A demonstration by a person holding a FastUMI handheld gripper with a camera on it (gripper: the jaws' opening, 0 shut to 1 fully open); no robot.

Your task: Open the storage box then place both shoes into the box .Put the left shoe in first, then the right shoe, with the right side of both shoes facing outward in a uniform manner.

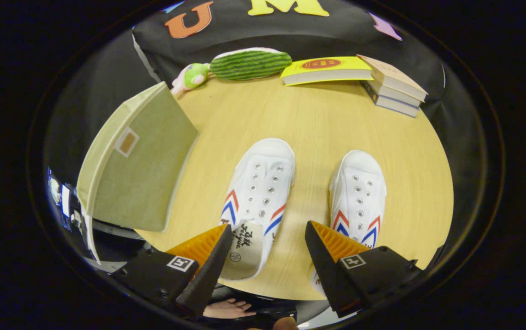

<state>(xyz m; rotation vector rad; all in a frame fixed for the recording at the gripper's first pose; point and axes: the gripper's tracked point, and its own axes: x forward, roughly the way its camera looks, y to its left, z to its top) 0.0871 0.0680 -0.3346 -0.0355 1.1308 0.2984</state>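
Beyond the wide-spread, empty fingers [268,238], two white shoes [259,192] [358,195] lie parallel on the desk [318,123], toes pointing away; storage box [136,158] closed beside them, books [393,85] and plush toy [244,64] far behind

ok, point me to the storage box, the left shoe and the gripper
storage box [141,158]: gripper view, middle of its green fabric lid.
left shoe [260,188]: gripper view, eyelet panel on the upper.
gripper [267,243]: gripper view, midway between its open fingertips, over the left shoe's heel opening.
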